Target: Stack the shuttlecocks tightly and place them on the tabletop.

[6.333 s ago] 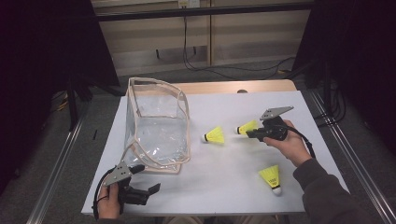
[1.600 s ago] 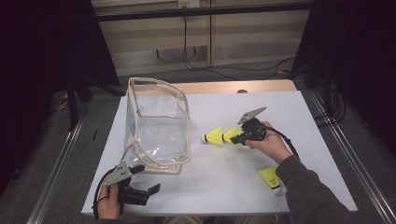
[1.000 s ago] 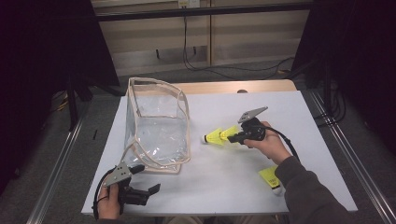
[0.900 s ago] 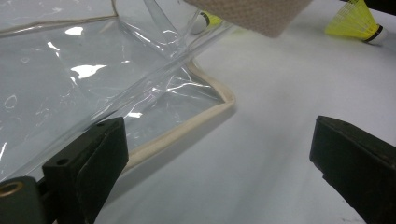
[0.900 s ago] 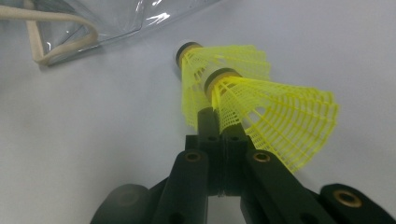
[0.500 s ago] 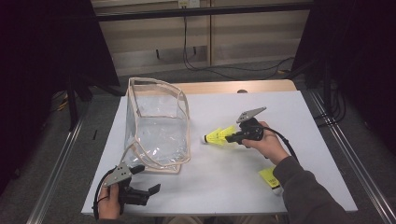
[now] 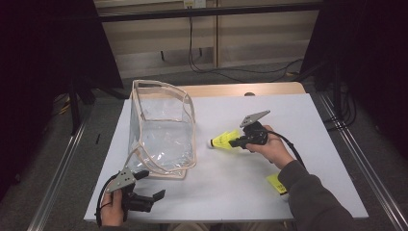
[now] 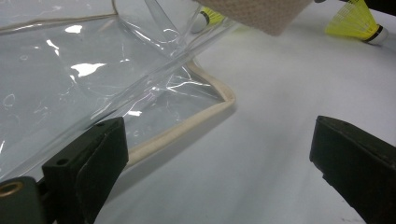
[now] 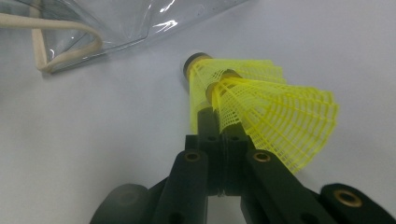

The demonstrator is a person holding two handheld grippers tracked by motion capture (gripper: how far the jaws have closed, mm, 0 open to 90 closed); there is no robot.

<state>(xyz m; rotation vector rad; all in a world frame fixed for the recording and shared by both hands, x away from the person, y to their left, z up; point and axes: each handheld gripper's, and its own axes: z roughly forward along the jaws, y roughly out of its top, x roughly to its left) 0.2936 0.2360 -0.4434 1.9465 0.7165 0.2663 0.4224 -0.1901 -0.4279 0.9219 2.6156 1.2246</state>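
A clear plastic bag [image 7: 161, 130] with beige trim stands open on the white table [image 7: 288, 115]. To its right, my right gripper [image 7: 236, 142] is shut on the skirt of a yellow shuttlecock [image 7: 226, 140]. In the right gripper view that shuttlecock [image 9: 280, 116] pokes its cork into the skirt of a second yellow shuttlecock [image 9: 205, 70], which lies with its cork toward the bag [image 9: 93, 23]; the gripper [image 9: 212, 116] has its jaws pressed together. A third shuttlecock [image 7: 276, 184] lies half hidden by the right forearm. My left gripper [image 7: 146, 192] rests open at the front left, near the bag's corner [image 8: 93, 84].
Metal rails run along both sides of the table, and cables lie on the floor behind it. The left gripper view catches the third shuttlecock [image 8: 355, 21] far off on the white surface. Bare table lies between the bag and the front edge.
Since the earliest frame my right gripper has carried its shuttlecock left to the one lying beside the bag. Over the last second it has hardly shifted. The left gripper has stayed put.
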